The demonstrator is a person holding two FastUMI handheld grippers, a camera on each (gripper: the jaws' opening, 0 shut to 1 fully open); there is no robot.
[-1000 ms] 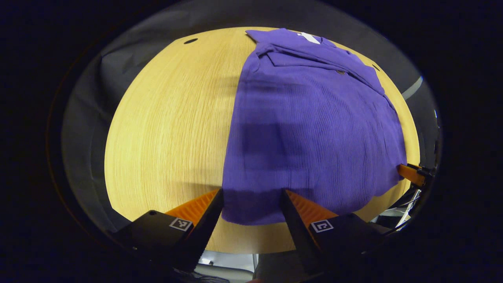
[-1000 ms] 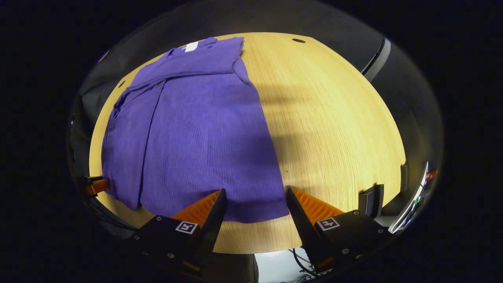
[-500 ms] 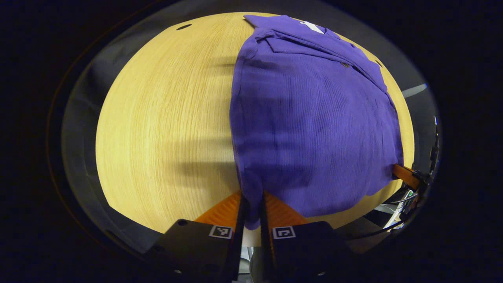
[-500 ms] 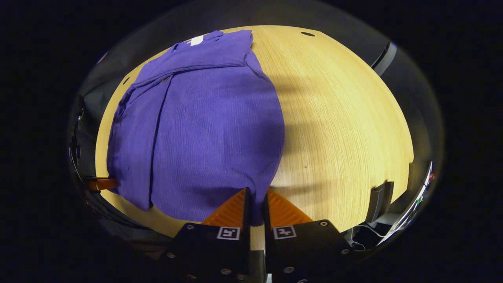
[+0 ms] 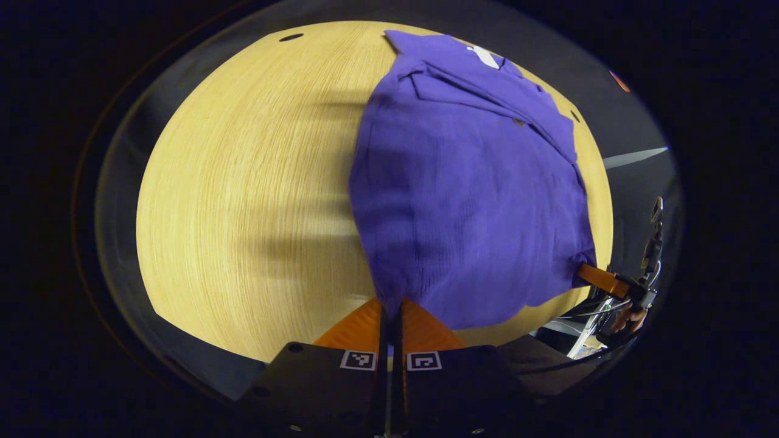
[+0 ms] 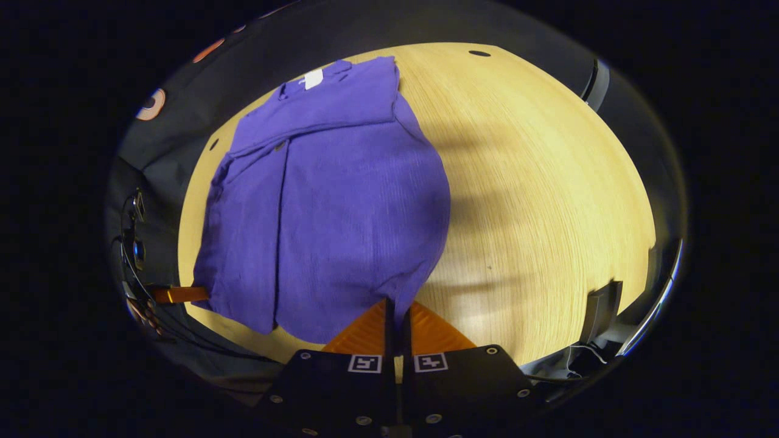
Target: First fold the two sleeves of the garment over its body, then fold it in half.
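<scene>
Each tool, left [image 5: 391,313] and right [image 6: 397,313], is clamped on the purple garment's [image 5: 462,194] hem above the pale wooden table [image 5: 255,194].

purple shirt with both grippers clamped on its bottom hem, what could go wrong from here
1. The left gripper and the right gripper each pinch only a thin bit of the hem of the purple ribbed shirt, so a corner could slip out mid-fold.
2. The folded-in sleeves near the collar may flop open if the lift drags the cloth.
3. Uneven travel of the two corners could leave the halves skewed on the light wooden table.
</scene>
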